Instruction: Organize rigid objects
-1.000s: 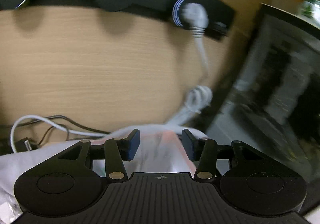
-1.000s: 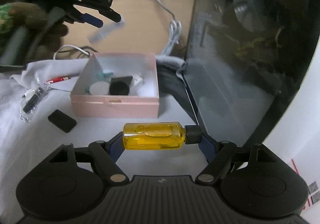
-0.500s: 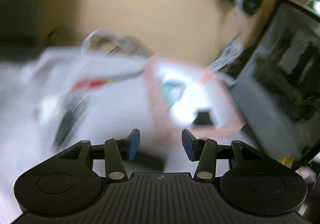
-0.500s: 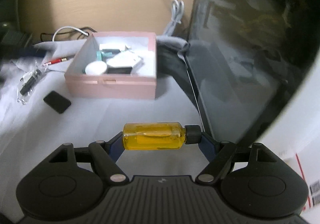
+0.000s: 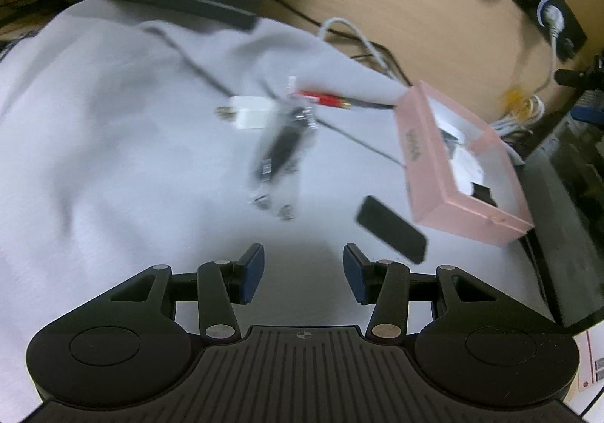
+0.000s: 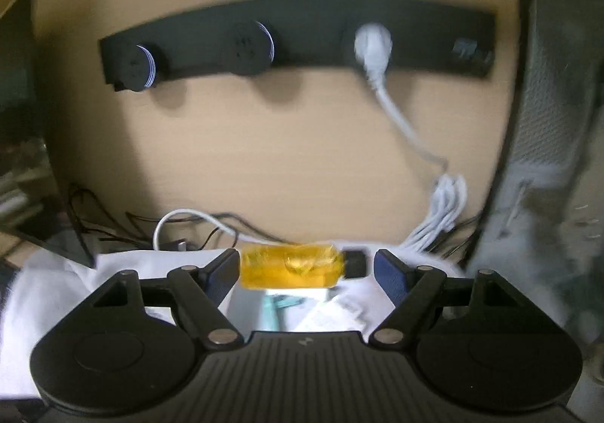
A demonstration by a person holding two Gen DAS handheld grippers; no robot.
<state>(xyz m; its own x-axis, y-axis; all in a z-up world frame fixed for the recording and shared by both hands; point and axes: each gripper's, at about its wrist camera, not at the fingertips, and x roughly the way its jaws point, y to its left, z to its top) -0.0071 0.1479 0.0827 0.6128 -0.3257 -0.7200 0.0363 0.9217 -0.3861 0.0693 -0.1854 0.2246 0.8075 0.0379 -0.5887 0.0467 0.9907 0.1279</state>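
A: Backdrop? Light wood-grain wall panel (image 6: 287,143), w/ a black power strip (image 6: 298,41) mounted across it, white plug (image 6: 372,45) in one socket, its white cable (image 6: 406,132) hanging down to a bundled coil.

B: Bench (image 5: 113,143)?

A: Covered w/ a white cloth, rumpled at the back. Dark glass-fronted cabinet (image 6: 558,143) on the right, black wires (image 6: 113,230) along the wall's foot. Dim, warm indoor light.

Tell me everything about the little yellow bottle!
The yellow bottle is small and see-through, plastic by the look of it, with yellow liquid inside and a black cap on its right end. It lies sideways, held end to end between the fingers of the right gripper, up above the table. The picture is blurry, so no label shows.
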